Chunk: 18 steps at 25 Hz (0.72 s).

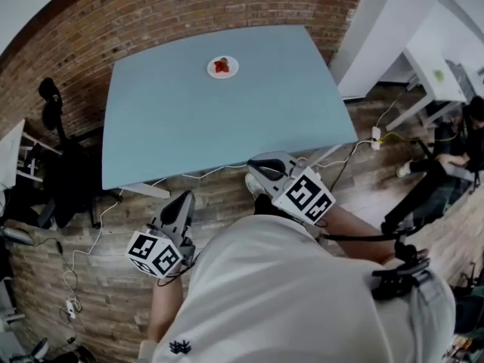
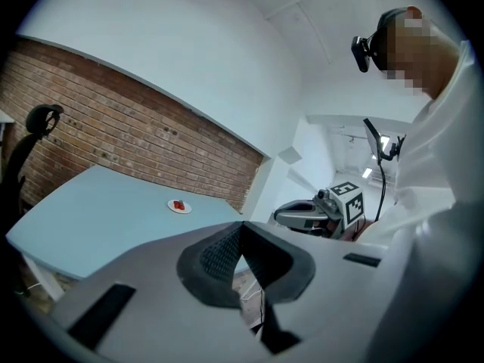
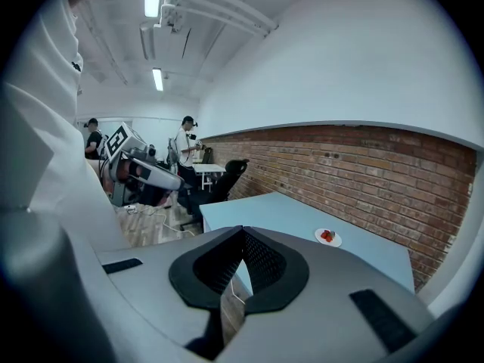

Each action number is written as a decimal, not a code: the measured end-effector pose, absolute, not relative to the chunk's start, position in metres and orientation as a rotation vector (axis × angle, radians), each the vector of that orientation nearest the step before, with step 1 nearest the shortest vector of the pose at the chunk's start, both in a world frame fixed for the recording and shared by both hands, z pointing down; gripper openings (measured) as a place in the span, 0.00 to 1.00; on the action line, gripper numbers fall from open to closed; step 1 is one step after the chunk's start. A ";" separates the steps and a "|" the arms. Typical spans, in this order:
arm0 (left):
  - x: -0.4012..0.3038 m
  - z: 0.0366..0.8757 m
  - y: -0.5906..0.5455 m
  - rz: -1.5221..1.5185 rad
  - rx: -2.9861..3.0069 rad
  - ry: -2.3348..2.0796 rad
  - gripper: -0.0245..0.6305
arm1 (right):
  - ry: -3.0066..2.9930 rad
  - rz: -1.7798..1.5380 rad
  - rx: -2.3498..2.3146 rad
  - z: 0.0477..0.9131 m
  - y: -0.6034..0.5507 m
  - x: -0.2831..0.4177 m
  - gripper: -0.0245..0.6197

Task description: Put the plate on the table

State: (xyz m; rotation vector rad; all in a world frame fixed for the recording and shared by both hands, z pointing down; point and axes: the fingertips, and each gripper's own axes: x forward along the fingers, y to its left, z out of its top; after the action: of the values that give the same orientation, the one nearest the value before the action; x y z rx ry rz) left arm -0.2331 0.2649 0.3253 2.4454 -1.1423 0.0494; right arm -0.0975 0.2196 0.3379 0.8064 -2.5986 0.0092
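A small white plate (image 1: 223, 67) with red fruit on it rests near the far edge of the light blue table (image 1: 227, 127). The plate also shows small and far off in the left gripper view (image 2: 179, 206) and the right gripper view (image 3: 328, 237). Both grippers hang in front of the table's near edge, well short of the plate. My left gripper (image 1: 180, 203) is shut with nothing between its jaws (image 2: 242, 227). My right gripper (image 1: 263, 166) is likewise shut and empty (image 3: 242, 233). Each gripper appears in the other's view: the right gripper (image 2: 302, 216) and the left gripper (image 3: 147, 174).
A brick wall (image 1: 189, 13) runs behind the table. A black office chair (image 1: 57, 134) stands left of it. Cables and a power strip (image 1: 376, 134) lie on the wood floor. A white desk (image 1: 431, 74) and a seated person (image 1: 461, 142) are at the right.
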 end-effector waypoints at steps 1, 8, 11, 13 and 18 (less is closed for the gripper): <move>-0.234 0.326 0.265 0.047 2.447 -1.143 0.04 | -2.598 0.005 0.807 0.337 0.221 -0.098 0.05; -0.236 0.328 0.266 0.024 2.450 -1.135 0.04 | -2.590 -0.009 0.803 0.335 0.225 -0.098 0.05; -0.235 0.332 0.265 0.044 2.436 -1.133 0.04 | -2.586 -0.003 0.798 0.338 0.226 -0.098 0.05; -0.237 0.335 0.264 0.051 2.426 -1.135 0.04 | -2.583 0.003 0.794 0.340 0.226 -0.099 0.05; -0.240 0.337 0.261 0.052 2.417 -1.131 0.04 | -2.577 0.013 0.794 0.343 0.224 -0.101 0.05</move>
State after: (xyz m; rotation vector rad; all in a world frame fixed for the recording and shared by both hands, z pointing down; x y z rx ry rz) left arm -0.2399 0.2611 0.3373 2.4167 -1.1313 0.0518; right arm -0.1008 0.2240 0.3434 0.7936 -2.5770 0.0127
